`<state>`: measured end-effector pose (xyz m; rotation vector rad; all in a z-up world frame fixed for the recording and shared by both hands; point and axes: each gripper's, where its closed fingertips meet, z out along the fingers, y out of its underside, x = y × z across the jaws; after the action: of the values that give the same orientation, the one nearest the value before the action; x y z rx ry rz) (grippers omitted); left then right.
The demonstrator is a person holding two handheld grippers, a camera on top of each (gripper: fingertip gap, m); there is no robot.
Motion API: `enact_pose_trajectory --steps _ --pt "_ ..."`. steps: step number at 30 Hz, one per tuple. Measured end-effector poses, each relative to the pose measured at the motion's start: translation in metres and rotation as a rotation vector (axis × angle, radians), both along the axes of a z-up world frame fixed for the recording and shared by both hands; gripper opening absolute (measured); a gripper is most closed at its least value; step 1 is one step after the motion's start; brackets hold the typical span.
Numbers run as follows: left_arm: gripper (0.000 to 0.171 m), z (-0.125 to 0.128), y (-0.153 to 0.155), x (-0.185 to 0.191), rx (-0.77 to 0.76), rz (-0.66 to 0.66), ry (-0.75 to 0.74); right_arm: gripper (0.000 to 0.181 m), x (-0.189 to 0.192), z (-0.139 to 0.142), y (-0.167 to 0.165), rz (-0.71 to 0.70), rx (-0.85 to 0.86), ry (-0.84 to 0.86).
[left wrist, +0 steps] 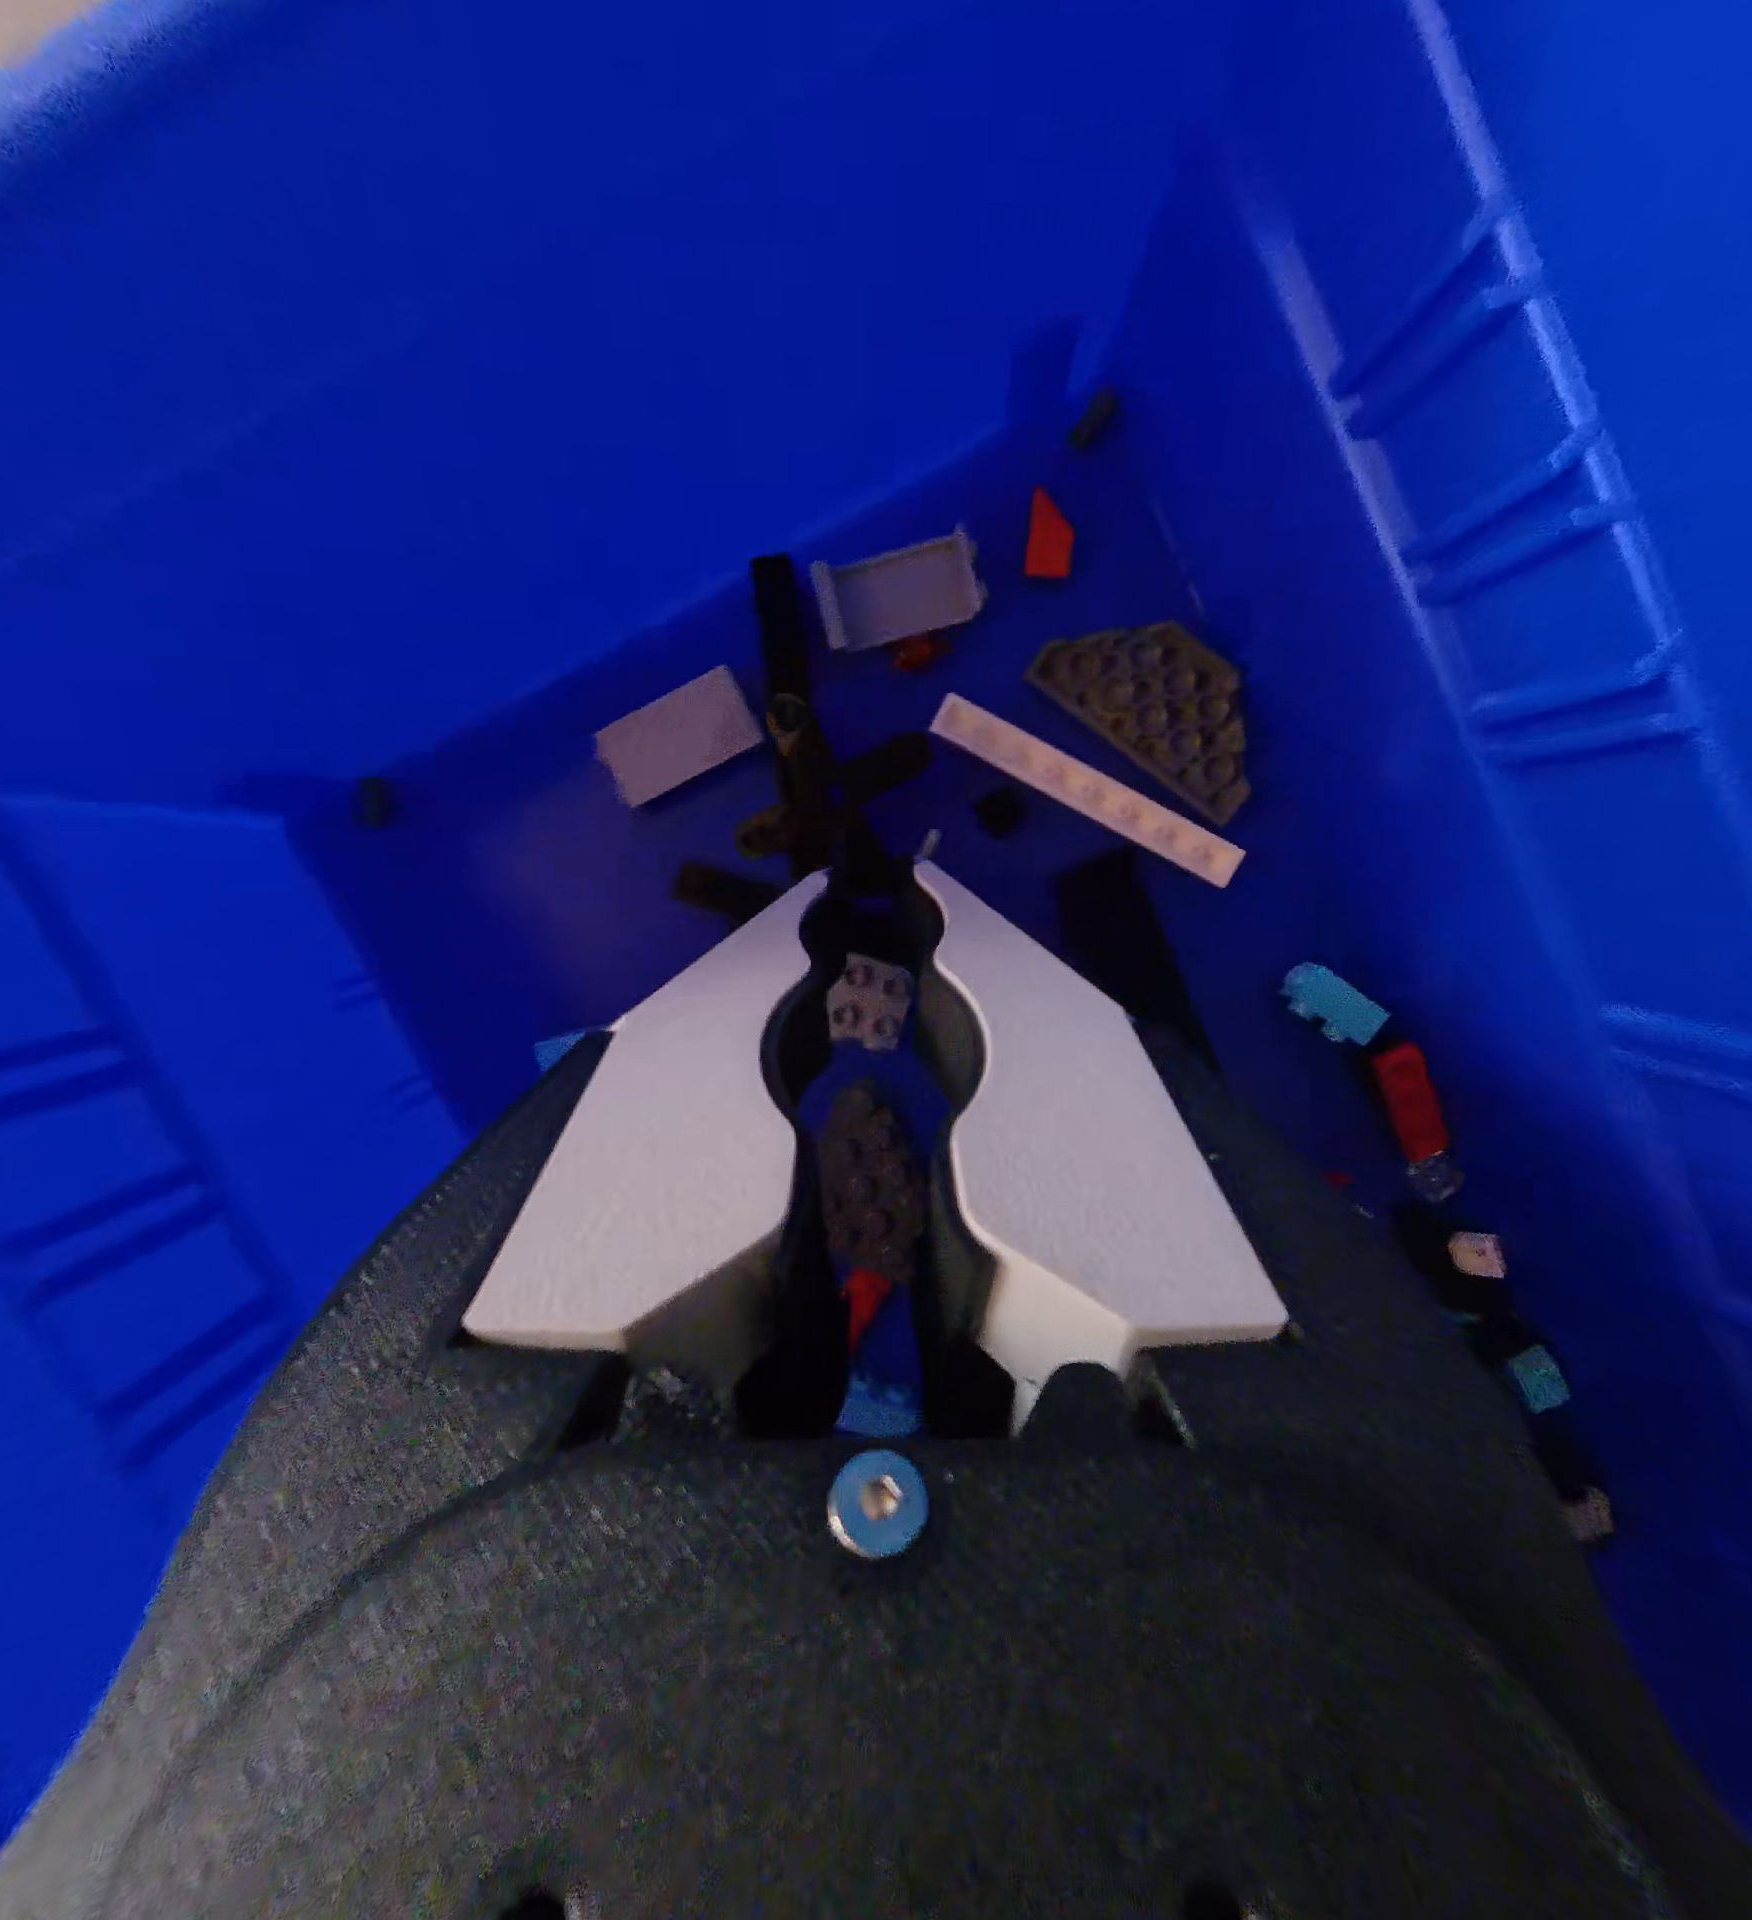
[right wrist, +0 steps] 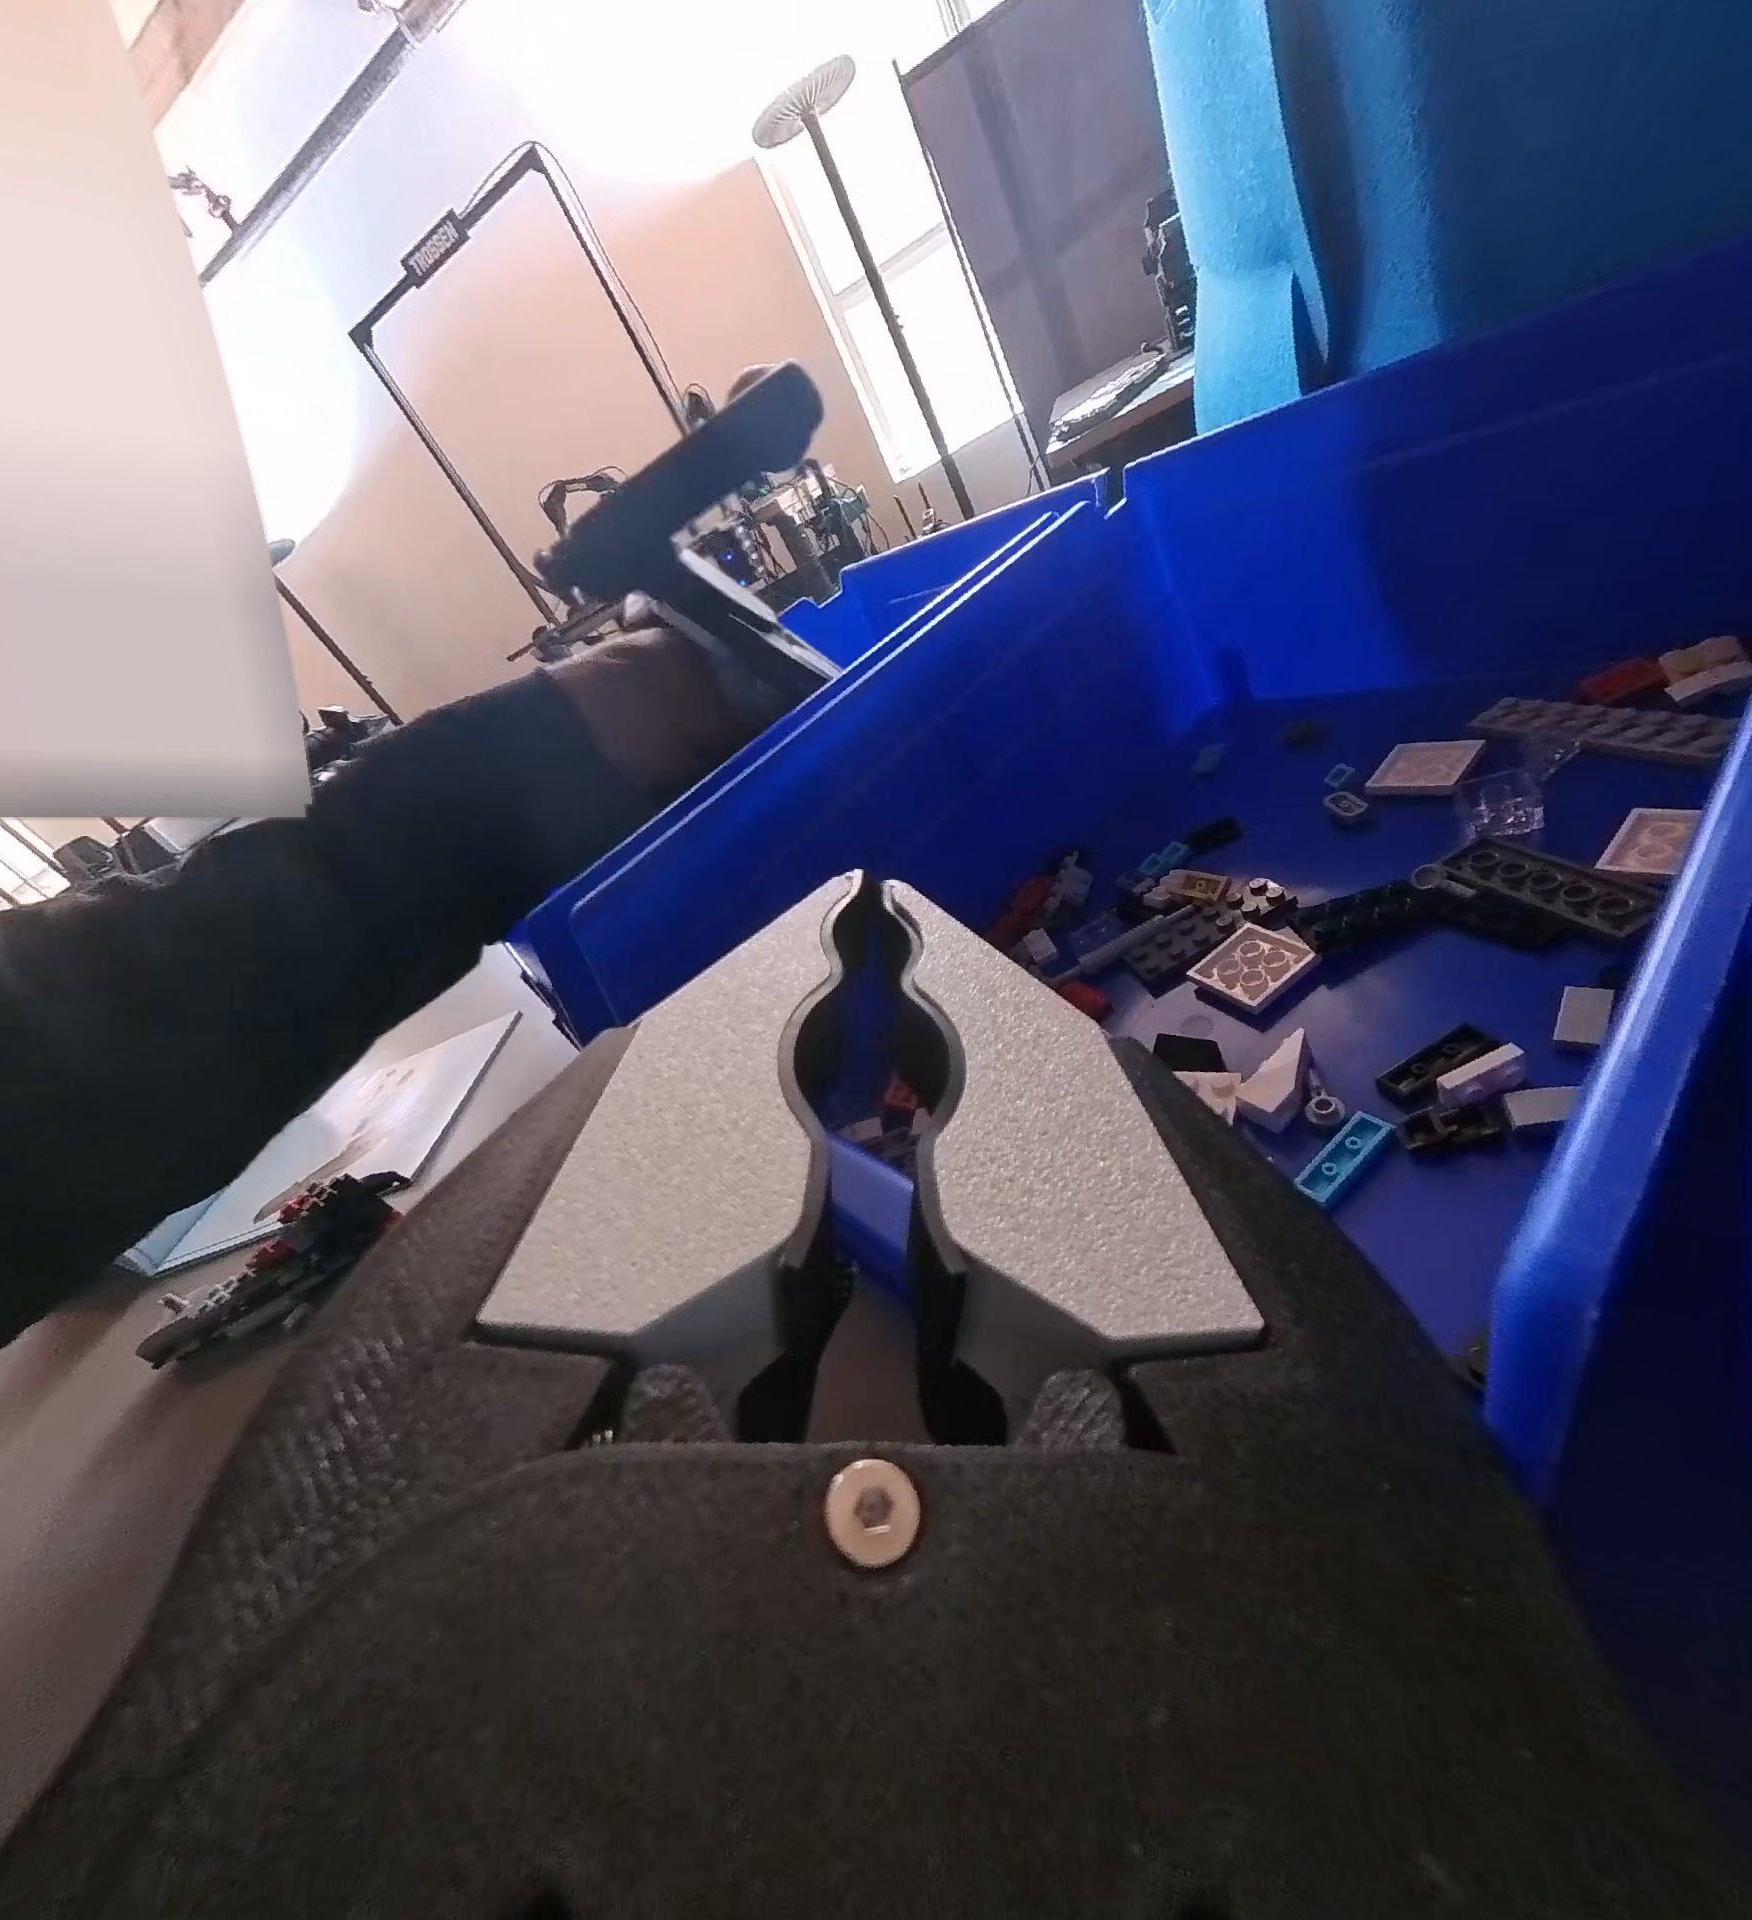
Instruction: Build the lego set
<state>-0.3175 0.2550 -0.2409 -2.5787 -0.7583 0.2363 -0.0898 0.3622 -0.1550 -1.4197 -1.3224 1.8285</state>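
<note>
Reaching into blue bin (left wrist: pixel 539 416): left gripper (left wrist: pixel 872 883) nearly closed, grip on black piece (left wrist: pixel 836 800) unclear | right gripper (right wrist: pixel 874 894) pressed together, empty | loose bricks (right wrist: pixel 1256 961) in bin, blurred | partial model (right wrist: pixel 269 1278) on table, sleeve-cropped

Our left wrist view sits deep inside the blue bin (left wrist: pixel 332 520), looking down along its fingers (left wrist: pixel 643 1122) at the close floor, our right wrist view low outside the bin's rim (right wrist: pixel 955 748), facing across the desk (right wrist: pixel 41 1475), both sharing the bin's interior
</note>
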Motion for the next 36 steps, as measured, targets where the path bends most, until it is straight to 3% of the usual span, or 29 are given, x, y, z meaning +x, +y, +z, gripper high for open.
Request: enact_pose_trajectory --steps 7,11,18,25,36 --pt "0.01 0.015 -0.026 -0.02 0.016 0.15 0.038 0.0 0.0 0.0 0.0 0.0 -0.001 0.001" --pt "0.02 0.019 -0.023 -0.016 0.059 0.156 0.022 0.0 0.0 0.0 0.0 -0.001 -0.001 0.001" --pt "0.021 0.013 0.022 0.022 0.109 -0.081 -0.031 0.001 0.0 0.0 0.0 -0.001 0.001 0.0" --pt "0.024 -0.007 0.049 0.033 0.089 -0.201 -0.026 0.001 0.0 0.0 0.0 -0.001 0.001 0.001" --pt "0.02 -0.003 0.008 0.019 0.063 -0.059 -0.034 0.001 0.0 0.0 -0.001 -0.002 0.008 -0.001"
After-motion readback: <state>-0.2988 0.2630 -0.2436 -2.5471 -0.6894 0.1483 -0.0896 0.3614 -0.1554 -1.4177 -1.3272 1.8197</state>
